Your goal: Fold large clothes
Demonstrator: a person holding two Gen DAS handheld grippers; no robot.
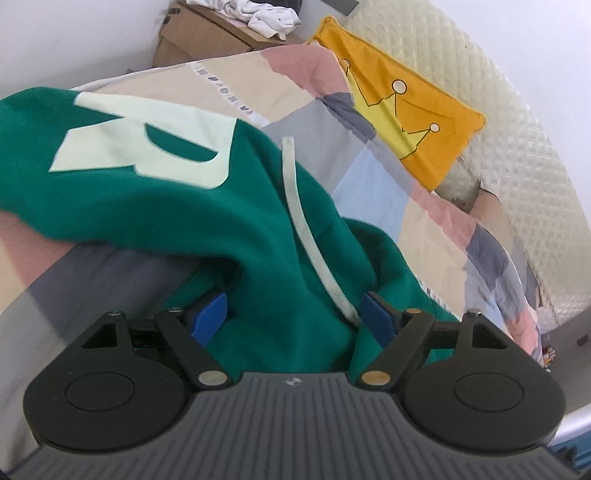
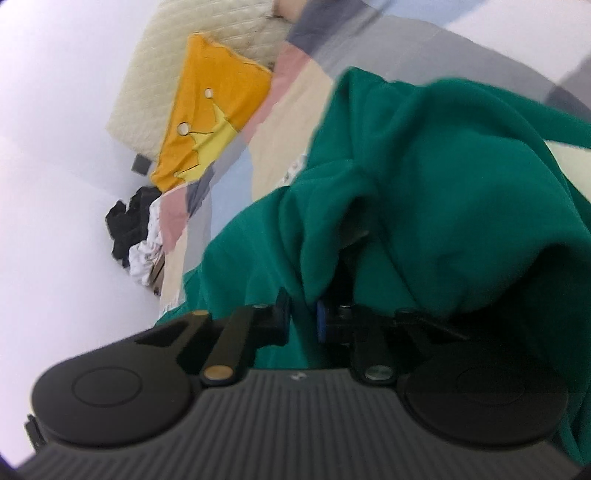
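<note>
White walls, bed covered in a patchwork quilt [image 1: 369,173] of pink, beige, grey and pale blue blocks; an orange crown pillow [image 1: 413,114] leans on the cream quilted headboard [image 1: 517,147] at 2 o'clock in my left view. At 12 o'clock a cardboard box [image 1: 199,37] carries crumpled white laundry [image 1: 258,14], well apart from the work.

Task item is the green hoodie [image 1: 236,221]: it lies bunched on the quilt directly ahead of both tools, filling the middle of both views, its big pale letter [image 1: 147,144] up at 10 o'clock and a pale drawstring [image 1: 310,229] running down toward 6 o'clock.

My left tool [image 1: 295,314] stands wide, blue pads [image 1: 210,314] apart with green cloth and the drawstring end lying between them; the pads do not look pressed on anything, so I judge nothing is gripped there, probably set to take a fresh hold.

My right tool [image 2: 303,321] is narrow, pinching a fold of the same hoodie, with cloth draping over its 3 o'clock side and hiding part of that finger. I judge this pinch keeps one edge lifted so the heavy fabric can be spread flat before folding. A dark clothes heap [image 2: 125,225] sits at 9 o'clock in the right view, beside the bed edge.

No neat fold is visible yet; early stage, I judge.
</note>
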